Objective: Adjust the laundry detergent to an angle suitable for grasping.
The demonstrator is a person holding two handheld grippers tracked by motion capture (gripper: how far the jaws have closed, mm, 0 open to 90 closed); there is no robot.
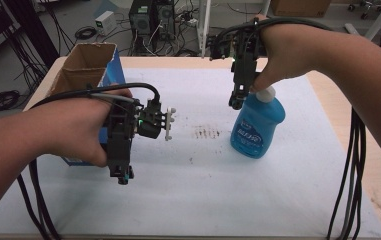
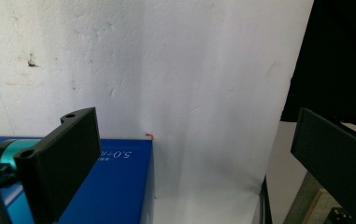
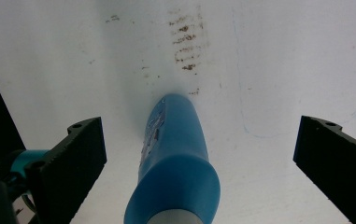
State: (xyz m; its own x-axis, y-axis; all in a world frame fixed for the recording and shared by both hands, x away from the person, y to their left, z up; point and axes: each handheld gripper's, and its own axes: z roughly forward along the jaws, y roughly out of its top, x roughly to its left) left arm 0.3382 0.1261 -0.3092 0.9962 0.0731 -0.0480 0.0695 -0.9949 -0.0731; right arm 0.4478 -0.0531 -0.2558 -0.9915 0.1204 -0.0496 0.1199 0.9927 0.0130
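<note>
Right gripper spread wide above blue bottle, holding nothing.

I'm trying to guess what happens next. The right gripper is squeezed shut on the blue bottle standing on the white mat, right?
Not quite. The right gripper is open, not squeezed shut: in the right gripper view its jaws stand wide apart on either side of the blue bottle, touching nothing. The bottle does stand upright on the white mat.

blue bottle base cut off below, blue box label partly unreadable
</note>
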